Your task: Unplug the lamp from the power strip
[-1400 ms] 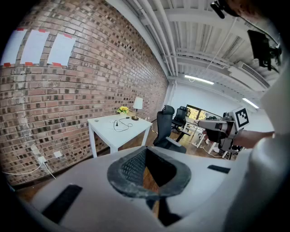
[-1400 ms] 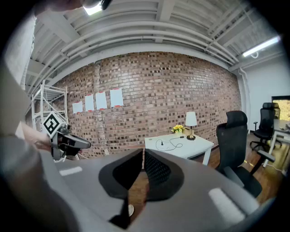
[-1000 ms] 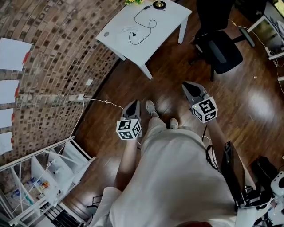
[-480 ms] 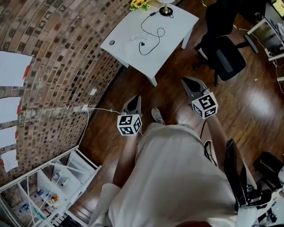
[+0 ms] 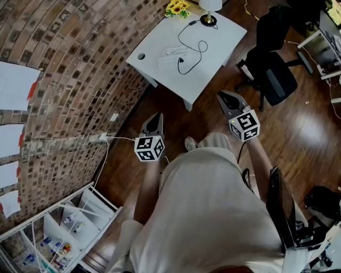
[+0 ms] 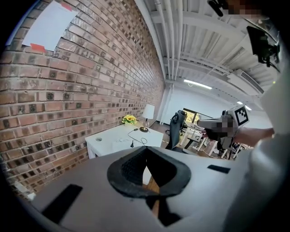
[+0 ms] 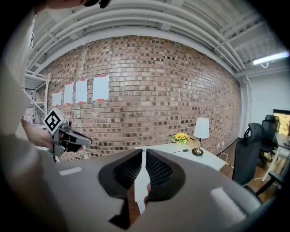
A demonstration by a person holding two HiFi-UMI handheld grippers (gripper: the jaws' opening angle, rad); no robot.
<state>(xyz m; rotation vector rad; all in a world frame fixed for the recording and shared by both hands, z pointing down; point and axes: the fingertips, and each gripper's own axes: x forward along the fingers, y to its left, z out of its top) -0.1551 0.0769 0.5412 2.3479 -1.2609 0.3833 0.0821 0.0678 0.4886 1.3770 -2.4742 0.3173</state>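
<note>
Risk lies in yanking the cord (image 5: 198,47) and dragging lamp (image 5: 209,10) or power strip (image 5: 171,56) off the upper-centre table (image 5: 218,45), since left gripper (image 5: 155,118) and right gripper (image 5: 224,97), both pressed together and empty, hang well short of it.

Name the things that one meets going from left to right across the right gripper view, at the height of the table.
left tongs → yellow flowers → lamp → black office chair
</note>
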